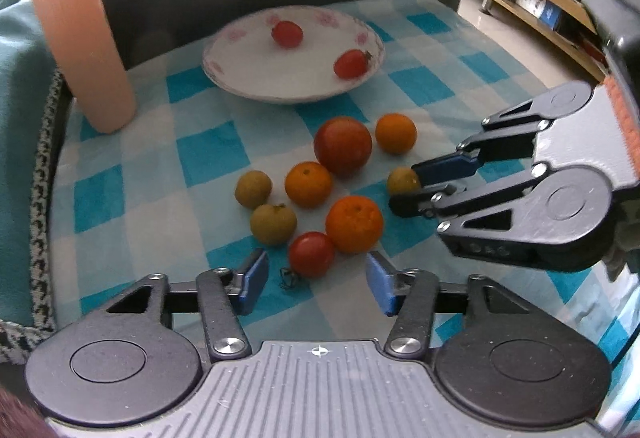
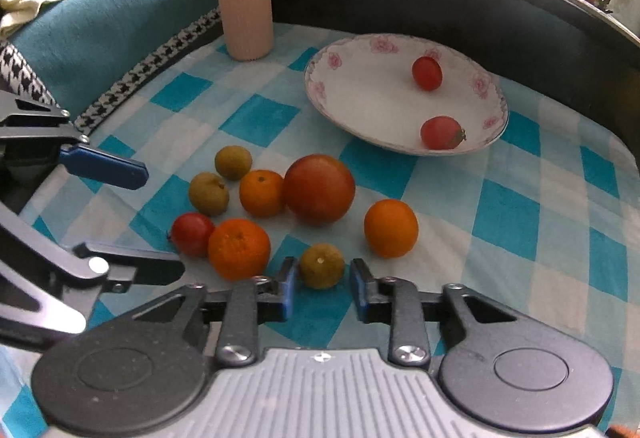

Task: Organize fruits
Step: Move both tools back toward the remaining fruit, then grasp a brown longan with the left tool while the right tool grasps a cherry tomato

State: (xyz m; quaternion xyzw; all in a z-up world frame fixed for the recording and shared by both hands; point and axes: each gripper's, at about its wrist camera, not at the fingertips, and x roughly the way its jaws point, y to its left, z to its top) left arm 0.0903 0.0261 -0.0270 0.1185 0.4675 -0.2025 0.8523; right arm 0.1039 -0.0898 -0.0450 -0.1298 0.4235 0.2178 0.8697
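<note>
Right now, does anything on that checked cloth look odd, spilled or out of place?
Nothing is spilled or broken. One small oddity: a loose dark stem lies on the cloth beside the cherry tomato, apparently come off a fruit. Otherwise, only two tomatoes sit in the plate; the other fruits are still on the cloth.

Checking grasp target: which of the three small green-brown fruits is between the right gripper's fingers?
The green-brown fruit lying alone, next to the big orange. The right gripper straddles it, open; the other two sit together farther left.
</note>
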